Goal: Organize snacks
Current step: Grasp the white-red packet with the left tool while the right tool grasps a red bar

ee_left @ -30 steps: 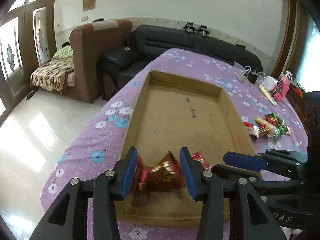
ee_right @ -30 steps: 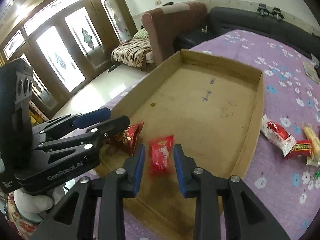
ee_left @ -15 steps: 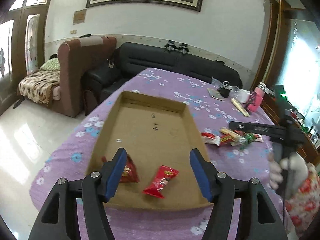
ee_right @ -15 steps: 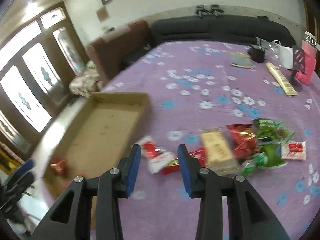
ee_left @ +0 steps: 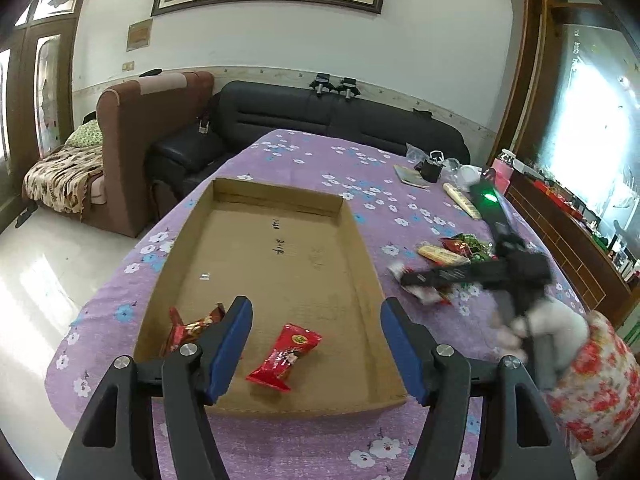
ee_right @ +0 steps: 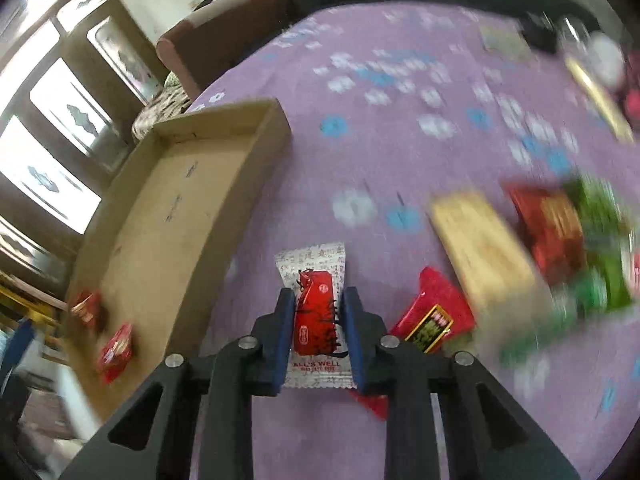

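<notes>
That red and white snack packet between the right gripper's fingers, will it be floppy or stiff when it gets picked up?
Probably floppy: the red and white snack packet looks like thin film with flat crimped ends. It is likely light, being small and flat. The right gripper straddles its middle, so the ends may droop. The glossy wrapper might slip a little.

My left black plastic two-finger gripper (ee_left: 316, 344) has blue rubber finger pads (ee_left: 230, 344) and round silver screws on its angular, cut-out arms. My right black gripper (ee_right: 315, 334) is built the same. From the left camera its housing shows a green light, held in a white-gloved hand (ee_left: 554, 326) with a red floral sleeve (ee_left: 596, 392)
</notes>
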Tool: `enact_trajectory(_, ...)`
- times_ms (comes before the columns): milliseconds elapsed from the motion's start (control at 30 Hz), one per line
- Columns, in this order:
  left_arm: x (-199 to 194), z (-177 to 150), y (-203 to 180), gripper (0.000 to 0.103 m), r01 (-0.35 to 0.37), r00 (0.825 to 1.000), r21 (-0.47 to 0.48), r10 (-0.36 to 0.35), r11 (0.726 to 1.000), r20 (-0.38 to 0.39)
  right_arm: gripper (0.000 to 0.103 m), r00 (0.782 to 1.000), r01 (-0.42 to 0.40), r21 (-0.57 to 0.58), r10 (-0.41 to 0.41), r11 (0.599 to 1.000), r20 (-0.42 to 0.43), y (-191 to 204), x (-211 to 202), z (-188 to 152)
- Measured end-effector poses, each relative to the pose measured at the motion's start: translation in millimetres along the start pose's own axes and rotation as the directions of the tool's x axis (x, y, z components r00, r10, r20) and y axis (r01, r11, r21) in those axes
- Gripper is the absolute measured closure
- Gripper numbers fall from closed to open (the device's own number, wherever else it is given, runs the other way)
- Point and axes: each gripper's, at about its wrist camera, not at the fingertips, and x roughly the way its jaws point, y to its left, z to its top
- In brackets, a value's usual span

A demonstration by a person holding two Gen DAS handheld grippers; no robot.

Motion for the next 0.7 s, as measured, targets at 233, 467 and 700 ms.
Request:
enact_trajectory(233, 4.4, 0.3, -21.7, 0.033, 0.049, 0.999, 0.037, -0.049, 0.998, -0.011, 0.076, 0.988, -0.153, 0.041, 0.152, 0.987, 0.013, -30.7, -64.4, -65.4)
enact_trajectory(467, 6.6, -0.3, -56.0, 0.033, 0.138, 0.990, 0.080, -0.135, 0.987, -0.038, 0.068, 0.993, -0.043, 0.034, 0.039, 0.999, 0.111, -45.5, -90.2, -78.0)
enact_trajectory(700, 16.1, -14.0, -100.9, 0.033, 0.219, 0.971, 0.125, -0.204, 0.968, -0.125, 0.068, 0.987, 0.074, 0.055, -0.081, 0.996, 0.136, -43.2, -50.1, -48.9)
